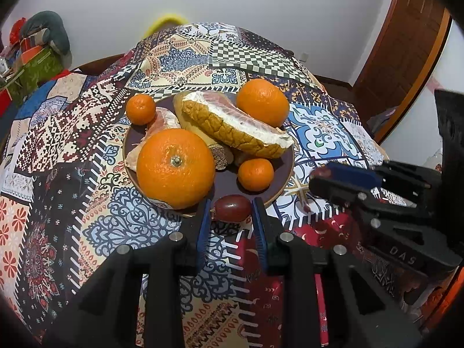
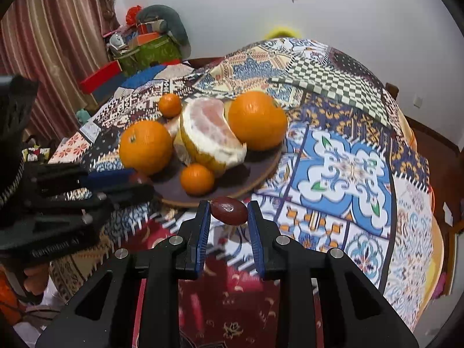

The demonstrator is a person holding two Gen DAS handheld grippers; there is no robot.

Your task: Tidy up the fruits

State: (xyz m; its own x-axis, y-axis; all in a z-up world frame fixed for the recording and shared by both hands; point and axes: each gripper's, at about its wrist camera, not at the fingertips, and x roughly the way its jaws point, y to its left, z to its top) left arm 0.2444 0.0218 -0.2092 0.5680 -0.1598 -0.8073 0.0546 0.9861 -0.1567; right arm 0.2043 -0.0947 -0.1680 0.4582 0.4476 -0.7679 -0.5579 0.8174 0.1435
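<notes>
A dark plate (image 1: pixel 224 181) on the patterned tablecloth carries two large oranges (image 1: pixel 175 168) (image 1: pixel 262 103), two small tangerines (image 1: pixel 140 108) (image 1: pixel 255 174) and peeled pomelo pieces (image 1: pixel 232 124). At the plate's near rim, my left gripper (image 1: pixel 231 203) is shut on a dark red date (image 1: pixel 232 212). In the right wrist view, my right gripper (image 2: pixel 228 203) is shut on a second dark red date (image 2: pixel 229 211), just in front of the plate (image 2: pixel 255 171). Each gripper also shows from the side in the other's view, the right gripper (image 1: pixel 317 177) and the left gripper (image 2: pixel 142 181), both close to the plate.
The tablecloth (image 2: pixel 348 168) covers a round table that drops away on all sides. Boxes and clutter (image 2: pixel 145 49) are piled beyond the table's far left, beside a curtain (image 2: pixel 58 29). A wooden door (image 1: pixel 406 43) stands at the right, and a yellow object (image 1: pixel 168 20) behind the table.
</notes>
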